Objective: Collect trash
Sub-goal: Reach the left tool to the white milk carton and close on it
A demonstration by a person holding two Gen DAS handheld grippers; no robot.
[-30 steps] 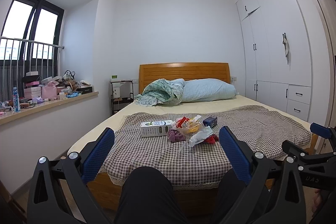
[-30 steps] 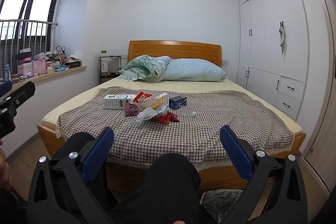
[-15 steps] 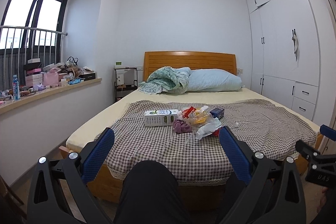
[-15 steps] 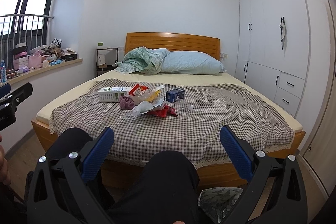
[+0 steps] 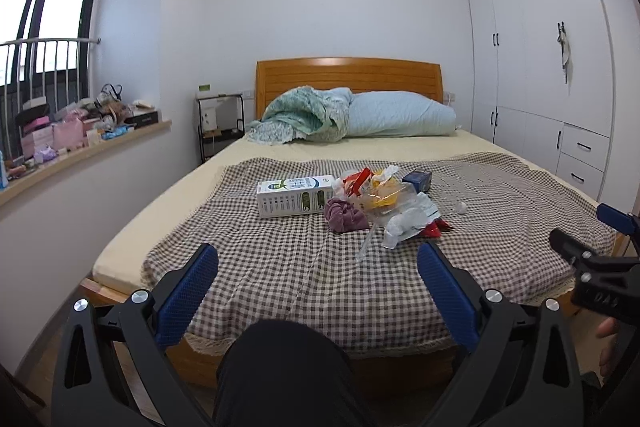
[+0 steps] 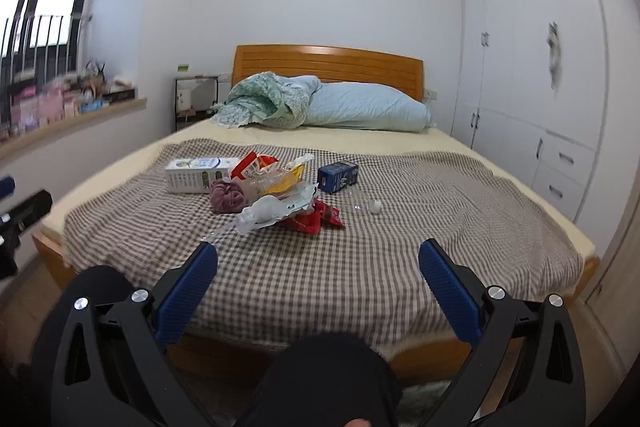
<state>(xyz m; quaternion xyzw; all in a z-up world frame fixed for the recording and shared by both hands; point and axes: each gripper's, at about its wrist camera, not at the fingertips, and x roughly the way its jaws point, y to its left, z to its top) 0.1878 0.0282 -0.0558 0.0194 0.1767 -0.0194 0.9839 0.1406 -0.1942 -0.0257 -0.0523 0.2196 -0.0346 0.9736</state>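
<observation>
Both grippers, left gripper (image 5: 318, 277) and right gripper (image 6: 318, 277), sit wide apart and empty, trash pile (image 5: 384, 199) mid-frame on the bed (image 5: 280, 267).

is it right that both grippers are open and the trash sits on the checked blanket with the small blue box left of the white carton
Not quite. In the right wrist view the blue box lies right of the white carton, past the wrappers. Both the left gripper and right gripper are open, and the trash is on the checked blanket.

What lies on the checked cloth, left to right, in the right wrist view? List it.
White carton → purple cloth → clear wrapper → blue box → small white cap.
</observation>
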